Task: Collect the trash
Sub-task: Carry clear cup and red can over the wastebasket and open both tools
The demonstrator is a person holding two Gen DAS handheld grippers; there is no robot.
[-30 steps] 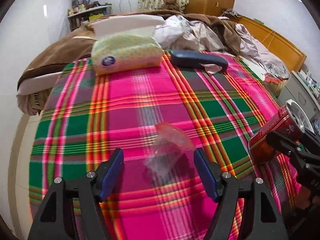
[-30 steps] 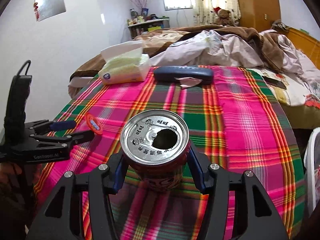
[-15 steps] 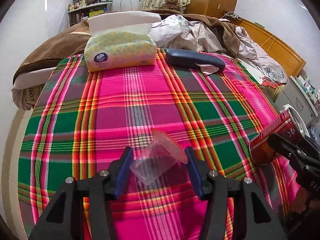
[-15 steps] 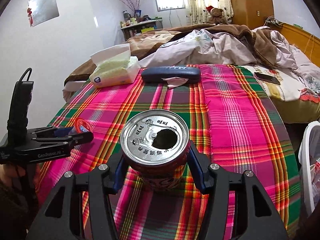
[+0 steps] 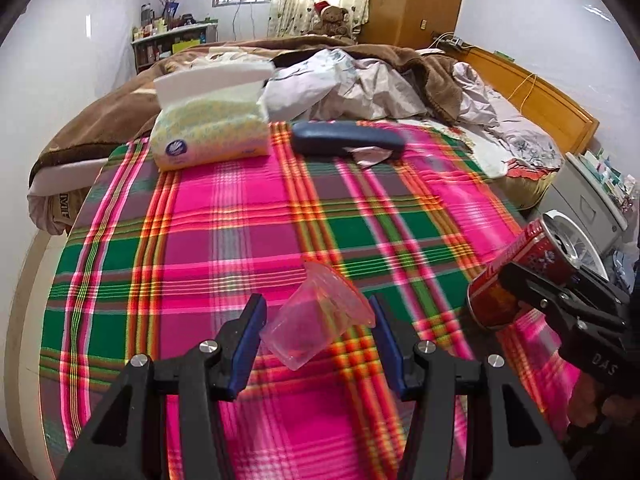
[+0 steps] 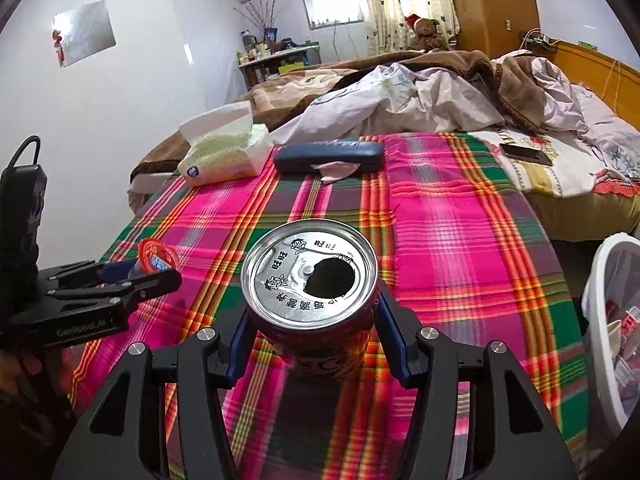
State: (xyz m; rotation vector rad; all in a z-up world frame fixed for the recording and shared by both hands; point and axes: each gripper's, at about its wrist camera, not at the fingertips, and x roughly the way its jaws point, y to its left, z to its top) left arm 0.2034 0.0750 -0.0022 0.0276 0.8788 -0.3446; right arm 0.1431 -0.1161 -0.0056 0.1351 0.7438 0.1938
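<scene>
Over the last second the left tongs [image 5: 316, 336] have narrowed from wide apart to a close span around the clear plastic cup [image 5: 316, 320], and the cup, which lay flat on the plaid cloth [image 5: 224, 216] ahead of the fingertips, now sits up between the blue pads. The left pad looks to touch its base; whether the right pad presses the rim I cannot tell for sure. In the right wrist view the cup's red lid shows just beyond the left tongs' tips, clear of the cloth, so I judge it pinched and lifted: the second piece of trash is in hand. The cup lies tilted, its long axis running from the base near the left pad up and forward to the wide mouth near the right pad, mouth pointing away from the tongs. The right tongs [image 6: 312, 336] are unchanged, clamped on the sides of the red can [image 6: 310, 280], which stands upright between the pads, its opened top facing the camera. The white bin [image 6: 612, 320] waits to the right of those tongs, beside the surface, so both items seem ready to carry over.
</scene>
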